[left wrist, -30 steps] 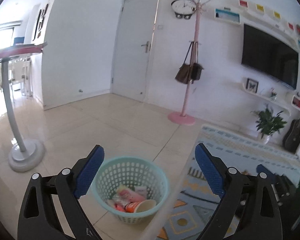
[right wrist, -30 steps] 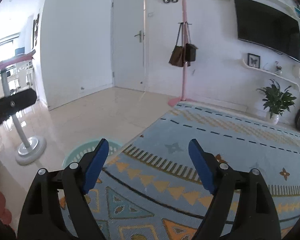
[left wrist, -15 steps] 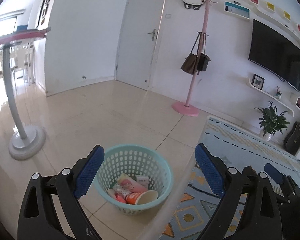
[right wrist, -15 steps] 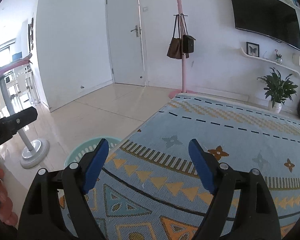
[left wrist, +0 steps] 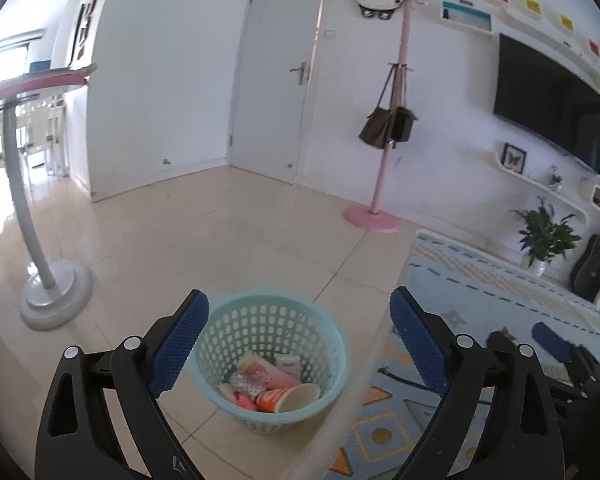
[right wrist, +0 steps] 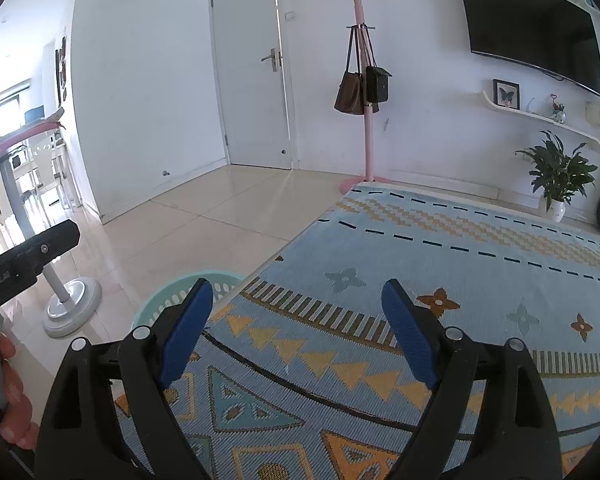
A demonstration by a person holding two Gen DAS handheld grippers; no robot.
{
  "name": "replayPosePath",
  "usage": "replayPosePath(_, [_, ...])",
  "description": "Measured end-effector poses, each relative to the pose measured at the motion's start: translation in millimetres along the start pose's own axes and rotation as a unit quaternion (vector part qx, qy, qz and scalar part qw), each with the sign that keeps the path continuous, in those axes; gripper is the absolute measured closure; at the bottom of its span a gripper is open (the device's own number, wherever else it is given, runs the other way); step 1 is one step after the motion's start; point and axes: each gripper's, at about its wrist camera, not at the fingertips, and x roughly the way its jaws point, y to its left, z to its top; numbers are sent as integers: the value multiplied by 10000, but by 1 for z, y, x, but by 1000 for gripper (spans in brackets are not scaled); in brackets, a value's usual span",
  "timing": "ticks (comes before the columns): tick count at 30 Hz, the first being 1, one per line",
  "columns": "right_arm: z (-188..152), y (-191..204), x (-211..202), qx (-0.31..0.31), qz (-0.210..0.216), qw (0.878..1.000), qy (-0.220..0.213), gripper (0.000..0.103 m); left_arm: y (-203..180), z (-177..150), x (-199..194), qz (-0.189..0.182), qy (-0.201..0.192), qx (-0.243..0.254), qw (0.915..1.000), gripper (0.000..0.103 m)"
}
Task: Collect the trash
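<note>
My left tool [left wrist: 298, 344] hung released above the basket [left wrist: 269, 364] at lower centre, trash [left wrist: 276, 384] inside. My right tool [right wrist: 296, 330] gaped empty too. I judged 1 search for more litter came next.

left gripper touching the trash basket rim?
Cannot tell. In the left wrist view the open left gripper frames the basket, and one blue pad overlaps the rim in the image, so depth is unclear.

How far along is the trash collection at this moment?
Done: the teal basket on the tile floor already holds a paper cup and wrappers. In hand: nothing; left gripper and right gripper are both open and empty. Left: no loose trash shows on the rug.
</note>
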Motion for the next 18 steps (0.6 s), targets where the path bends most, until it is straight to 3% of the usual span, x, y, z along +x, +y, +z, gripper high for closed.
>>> replayPosePath(18, [0,-1,1,34,-17,10000,40,16,-26,-1,-7,363,-216,837,9956,9])
